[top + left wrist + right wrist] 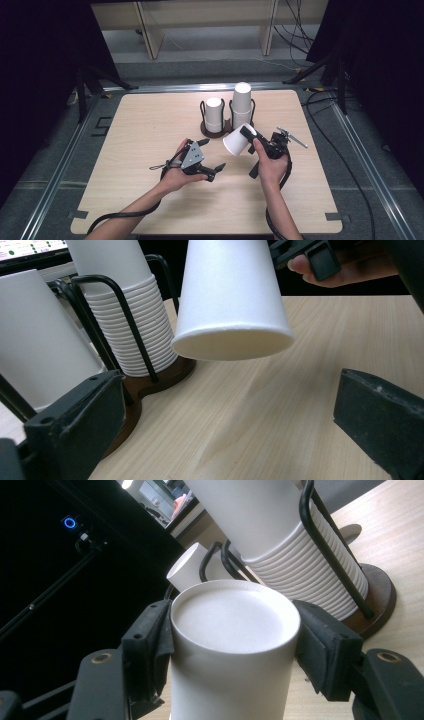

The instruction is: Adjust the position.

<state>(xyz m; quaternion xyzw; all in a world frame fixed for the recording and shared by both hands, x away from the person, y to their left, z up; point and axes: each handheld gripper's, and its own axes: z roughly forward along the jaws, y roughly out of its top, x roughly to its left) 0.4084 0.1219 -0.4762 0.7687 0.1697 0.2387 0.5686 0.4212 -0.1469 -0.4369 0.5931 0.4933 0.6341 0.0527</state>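
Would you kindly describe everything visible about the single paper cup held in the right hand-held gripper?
The paper cup is plain white, matte and tapered, with a rolled rim at its wide open mouth and a flat closed base. The right hand-held gripper clamps it near the base, one black jaw on each side. It hangs tilted above the wooden table, mouth pointing down toward the left, just in front of the cup holder.

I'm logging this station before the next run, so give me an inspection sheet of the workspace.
Surface: light wooden table, bare apart from the holder.
Job's things: white paper cup held tilted above the table; dark brown twin cup holder with black wire loops with two upside-down cup stacks.
Clutter: nothing seen.
Grippers: right gripper clamps the cup's closed end; left gripper open, holding nothing.
Cables: black cables on the floor at right.
Surroundings: dark curtains, pale wooden furniture legs behind.
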